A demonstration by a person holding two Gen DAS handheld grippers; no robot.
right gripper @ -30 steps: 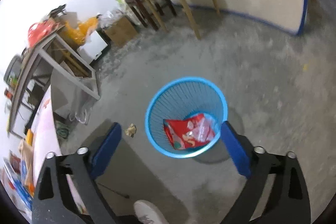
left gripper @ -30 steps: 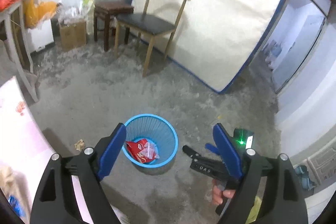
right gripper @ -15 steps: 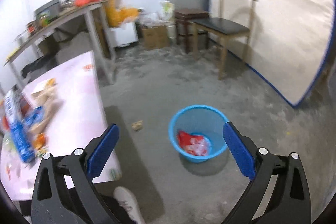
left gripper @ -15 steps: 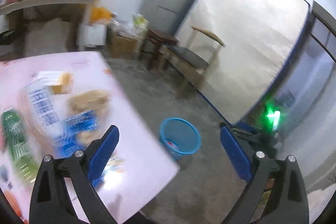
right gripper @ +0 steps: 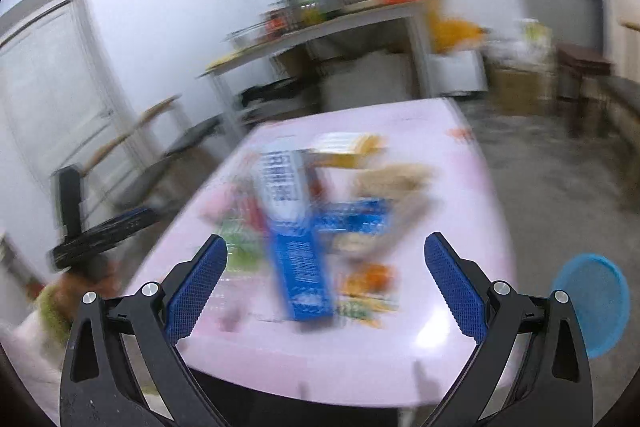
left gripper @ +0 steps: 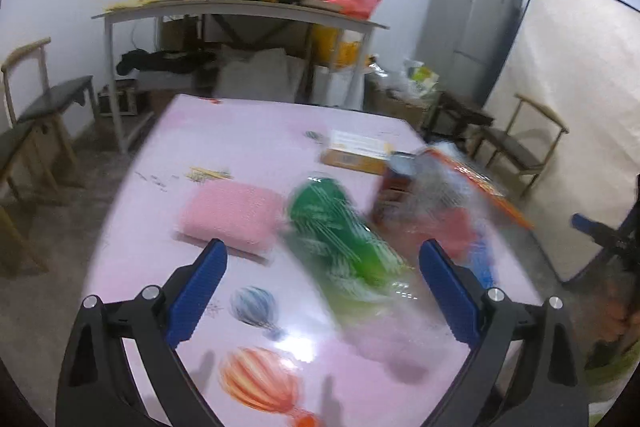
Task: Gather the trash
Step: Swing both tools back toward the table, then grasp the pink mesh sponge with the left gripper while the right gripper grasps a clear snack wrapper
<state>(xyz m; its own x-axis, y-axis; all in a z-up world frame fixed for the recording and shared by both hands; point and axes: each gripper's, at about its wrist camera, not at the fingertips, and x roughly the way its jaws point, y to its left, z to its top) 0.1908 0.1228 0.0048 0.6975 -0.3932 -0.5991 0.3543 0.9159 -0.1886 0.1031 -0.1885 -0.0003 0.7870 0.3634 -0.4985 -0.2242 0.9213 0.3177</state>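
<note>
Both views are blurred by motion. My left gripper (left gripper: 323,267) is open and empty above the pink table (left gripper: 168,163). A green wrapper (left gripper: 340,235) lies just ahead of it, with a red and clear packet (left gripper: 436,207) to its right. My right gripper (right gripper: 325,273) is open and empty over the table's near edge (right gripper: 460,315). A blue and white packet (right gripper: 298,239) lies between its fingers, among several other wrappers. The blue trash basket (right gripper: 596,311) stands on the floor at the right.
A pink cloth (left gripper: 232,215) and a flat cardboard box (left gripper: 360,151) lie on the table. A grey shelf table (left gripper: 240,11) with kitchen items stands behind. Chairs stand at the left (left gripper: 36,107) and right (left gripper: 520,143). A fridge (left gripper: 468,27) and a mattress (left gripper: 576,107) stand at the right.
Both grippers have swung up and away from the blue basket on the floor toward the pink table with the wrappers. Both stay open and empty.
</note>
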